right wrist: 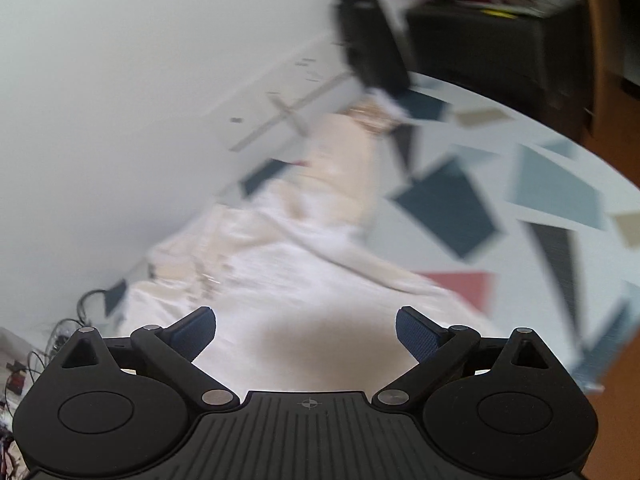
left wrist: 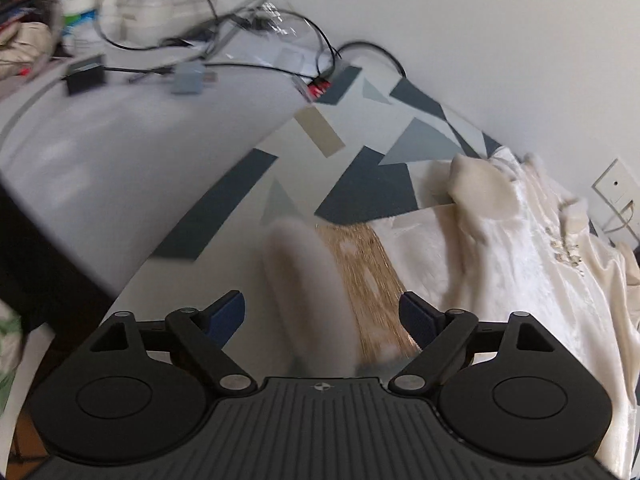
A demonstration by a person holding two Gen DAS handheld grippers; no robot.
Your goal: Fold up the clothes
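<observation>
Up close in the left wrist view, our left tongs (left wrist: pixel 321 316) stand wide apart with their blue pads (left wrist: pixel 416 320) pressing on nothing. Between the pads a blurred, pale grey-white strip of cloth (left wrist: pixel 304 280) crosses the gap without touching either pad; we cannot tell whether it belongs to the garment. Past it a gold, shimmering piece of fabric (left wrist: pixel 360 264) lies flat on the counter (left wrist: pixel 160 152), which wears a cover printed with dark blue, grey and beige shapes. To the right, the cream garment (left wrist: pixel 520 248) lies crumpled on that cover, reaching up to the white wall (left wrist: pixel 480 40). At the far left end of the counter, black cables (left wrist: pixel 208 20) loop over a small black box (left wrist: pixel 85 74) and a grey block (left wrist: pixel 188 78)

Next, in the right wrist view, heavily blurred, our right tongs (right wrist: pixel 306 330) are also spread wide, clamped on nothing. Beneath and beyond them the cream garment (right wrist: pixel 280 240) stretches away along the wall (right wrist: pixel 120 80), lying on the patterned counter (right wrist: pixel 560 184). At its far end the other gripper, a black shape (right wrist: pixel 368 40), hangs above the cloth; whether it touches we cannot tell
</observation>
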